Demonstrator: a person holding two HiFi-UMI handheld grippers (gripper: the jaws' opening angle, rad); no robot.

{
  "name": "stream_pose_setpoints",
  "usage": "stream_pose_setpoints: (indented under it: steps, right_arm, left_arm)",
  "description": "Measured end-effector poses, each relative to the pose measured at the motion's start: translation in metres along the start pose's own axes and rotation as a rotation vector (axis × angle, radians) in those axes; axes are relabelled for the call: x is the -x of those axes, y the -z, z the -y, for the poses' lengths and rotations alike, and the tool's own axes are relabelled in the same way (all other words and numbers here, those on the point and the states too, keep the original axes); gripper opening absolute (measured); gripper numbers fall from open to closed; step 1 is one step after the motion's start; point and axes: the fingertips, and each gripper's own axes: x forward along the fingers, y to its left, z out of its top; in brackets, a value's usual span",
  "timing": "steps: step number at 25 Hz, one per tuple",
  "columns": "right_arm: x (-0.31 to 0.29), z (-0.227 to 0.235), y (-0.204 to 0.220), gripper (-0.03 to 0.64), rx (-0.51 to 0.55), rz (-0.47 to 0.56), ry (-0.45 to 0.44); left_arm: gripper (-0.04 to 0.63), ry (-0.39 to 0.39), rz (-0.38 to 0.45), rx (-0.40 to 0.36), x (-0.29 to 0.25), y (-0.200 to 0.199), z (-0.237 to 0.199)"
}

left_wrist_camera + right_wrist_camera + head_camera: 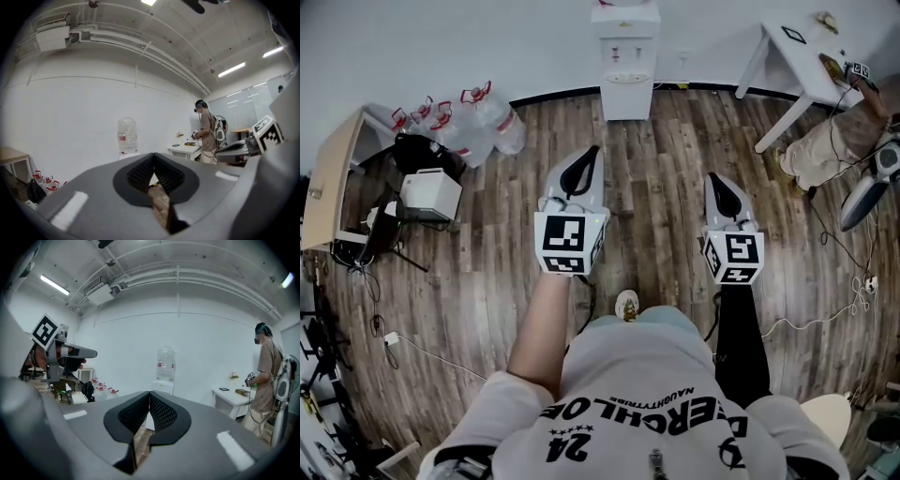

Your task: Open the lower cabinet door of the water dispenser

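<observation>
A white water dispenser (626,58) stands against the far wall, its lower cabinet door (626,98) closed. In the right gripper view the water dispenser (165,376) carries a clear bottle on top; the left gripper view shows the water dispenser (127,140) too. My left gripper (590,152) and right gripper (713,178) are held out over the wood floor, both well short of the dispenser. Both point toward it with jaws shut and nothing between them.
Several empty water jugs (469,117) lie at the back left beside a black bag and a white box (429,194). A white table (802,56) stands at the back right, with another person (839,136) next to it. Cables trail across the floor at both sides.
</observation>
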Motion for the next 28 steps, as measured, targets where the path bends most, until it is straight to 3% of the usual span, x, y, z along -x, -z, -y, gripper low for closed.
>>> stream_pose_setpoints:
  steps: [8,16,28]
  right_arm:
    - [0.003,-0.001,0.002,0.009,0.011,-0.015,0.004]
    - [-0.005,0.012,0.000,0.075,-0.012,-0.002,-0.005]
    - [-0.059,0.059,-0.013,0.084,-0.027,0.042,-0.025]
  left_arm:
    - [0.054,0.040,0.002,0.001,-0.001,0.000,0.008]
    - [0.054,0.047,0.007,-0.004,-0.014,-0.002,0.012]
    - [0.054,0.019,0.031,-0.012,-0.074,-0.016,0.005]
